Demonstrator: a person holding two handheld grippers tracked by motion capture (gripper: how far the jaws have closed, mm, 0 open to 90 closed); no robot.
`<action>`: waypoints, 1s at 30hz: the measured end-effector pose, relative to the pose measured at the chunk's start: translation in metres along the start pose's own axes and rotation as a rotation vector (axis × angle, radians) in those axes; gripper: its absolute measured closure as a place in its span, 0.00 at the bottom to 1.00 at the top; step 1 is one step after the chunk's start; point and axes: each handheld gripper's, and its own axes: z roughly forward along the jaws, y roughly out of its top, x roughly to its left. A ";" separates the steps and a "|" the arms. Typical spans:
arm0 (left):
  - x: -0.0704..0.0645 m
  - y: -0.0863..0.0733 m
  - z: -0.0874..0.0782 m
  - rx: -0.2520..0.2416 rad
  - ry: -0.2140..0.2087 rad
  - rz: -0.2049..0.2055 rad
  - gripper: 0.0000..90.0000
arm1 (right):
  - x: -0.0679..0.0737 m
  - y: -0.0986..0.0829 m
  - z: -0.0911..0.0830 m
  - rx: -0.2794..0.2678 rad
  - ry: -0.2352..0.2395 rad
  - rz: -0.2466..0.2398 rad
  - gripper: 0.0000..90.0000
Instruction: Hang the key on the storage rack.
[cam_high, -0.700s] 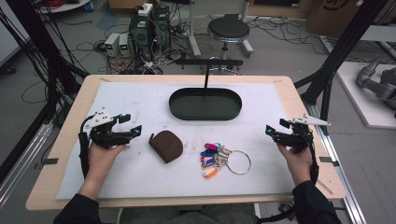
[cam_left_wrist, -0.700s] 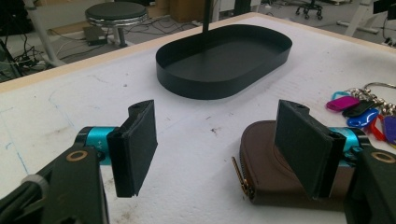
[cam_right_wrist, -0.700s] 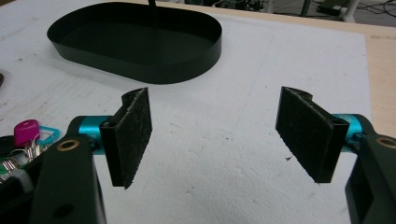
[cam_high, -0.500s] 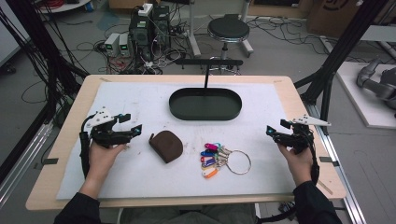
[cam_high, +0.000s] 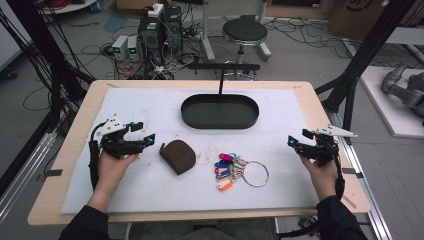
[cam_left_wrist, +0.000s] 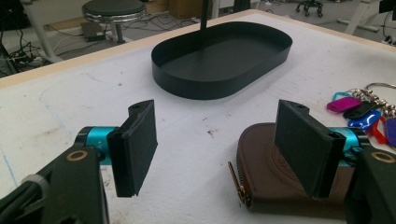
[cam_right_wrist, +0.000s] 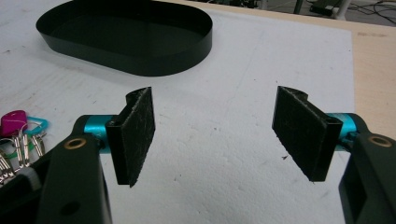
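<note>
Flanking pouch (cam_high: 178, 156): tray (cam_high: 220, 124), keys (cam_high: 235, 169)

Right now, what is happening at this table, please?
A person sits at the table with a gripper in each hand. The left gripper is low over the white mat, jaws open, right beside the brown zip pouch but not holding it. The right gripper waits at the other side, also open and holding nothing. A bunch of coloured key tags on a ring lies between them, and the black oval tray behind has nothing in it. Nothing is picked up yet.
</note>
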 end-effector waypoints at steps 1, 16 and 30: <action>0.000 0.000 0.000 0.004 -0.001 0.004 0.34 | 0.000 0.000 0.000 0.001 0.003 0.002 0.34; 0.002 0.001 0.003 -0.003 0.035 0.019 0.34 | 0.032 -0.003 0.009 0.064 0.148 -0.082 0.51; 0.002 0.003 0.005 0.005 0.056 0.025 0.34 | 0.049 -0.019 0.018 0.162 0.258 -0.070 0.62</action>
